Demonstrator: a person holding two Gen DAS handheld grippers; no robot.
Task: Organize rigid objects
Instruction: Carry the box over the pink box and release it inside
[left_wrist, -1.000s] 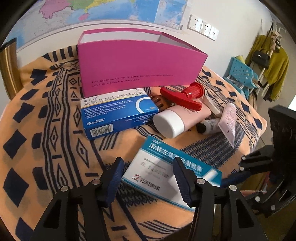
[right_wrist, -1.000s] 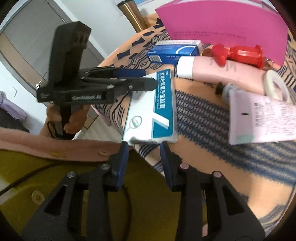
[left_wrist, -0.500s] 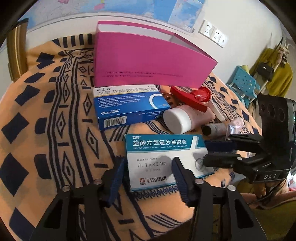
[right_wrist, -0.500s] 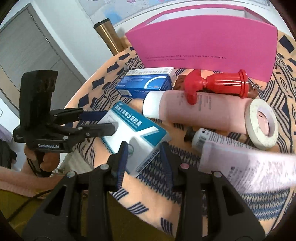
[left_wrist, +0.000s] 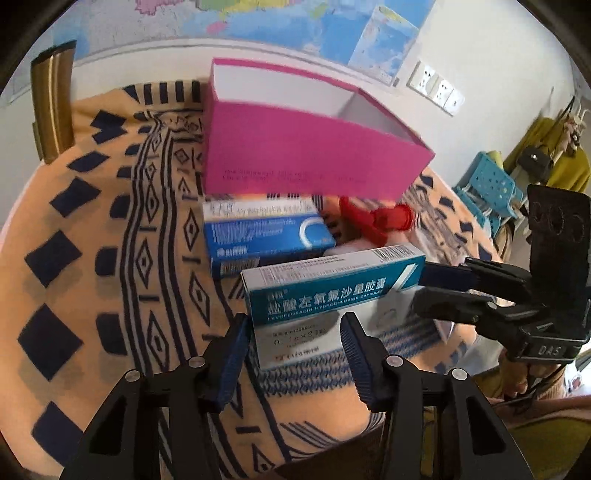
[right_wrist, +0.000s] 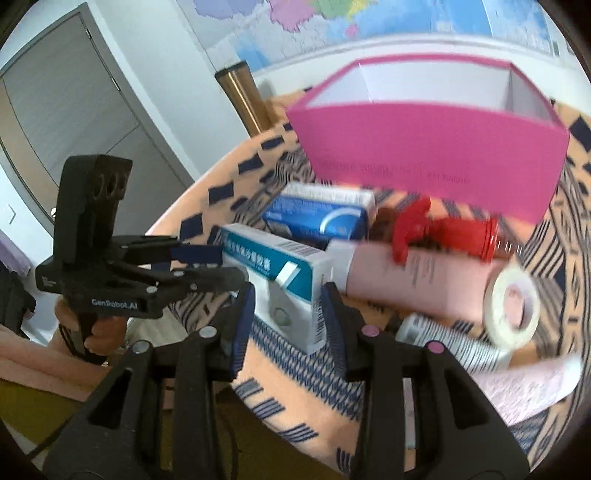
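Each camera sits behind its own two fingers and looks forward and down, close to the table. The left wrist view faces the pink box (left_wrist: 314, 162) from the left side; the right wrist view faces it from the right. Both share the teal medicine box (left_wrist: 328, 291) and, somewhat blurred, the patterned cloth (left_wrist: 92, 258).

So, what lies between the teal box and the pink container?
The dark blue medicine box lies between the teal box and the pink container; the left wrist view shows it best.
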